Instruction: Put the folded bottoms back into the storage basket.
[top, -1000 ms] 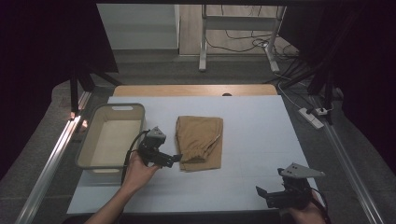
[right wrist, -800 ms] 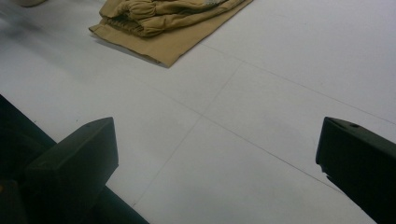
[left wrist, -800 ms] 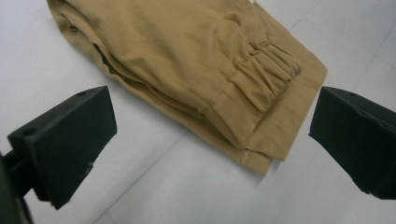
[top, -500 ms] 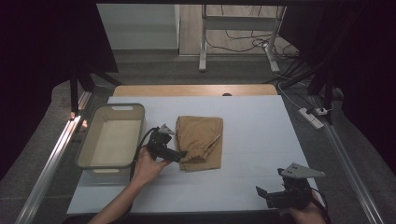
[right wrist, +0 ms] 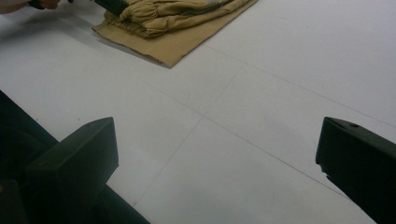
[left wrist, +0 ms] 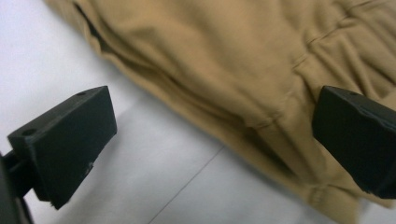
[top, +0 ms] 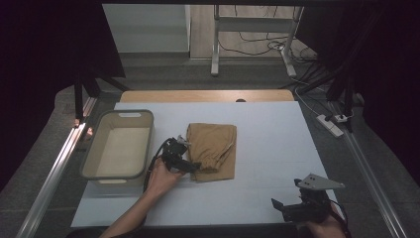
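Folded tan garment (top: 213, 150) lies mid-table beside the beige bin (top: 119, 148). Left gripper (top: 190, 165) has advanced to its near-left edge, jaws apart, straddling the hem: grasp imminent. Right gripper (top: 285, 208) idles, jaws apart.

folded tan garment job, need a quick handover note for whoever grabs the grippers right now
Left gripper: open, jaws at the near left edge of the folded tan garment, not closed on it.
Right gripper: open, idle at the near right corner of the white table, holding nothing.
The garment lies folded mid-table; the beige bin sits just to its left.
Done: the left gripper's approach to the cloth.
Left: close on the edge and lift; the bin looks like the likely destination.
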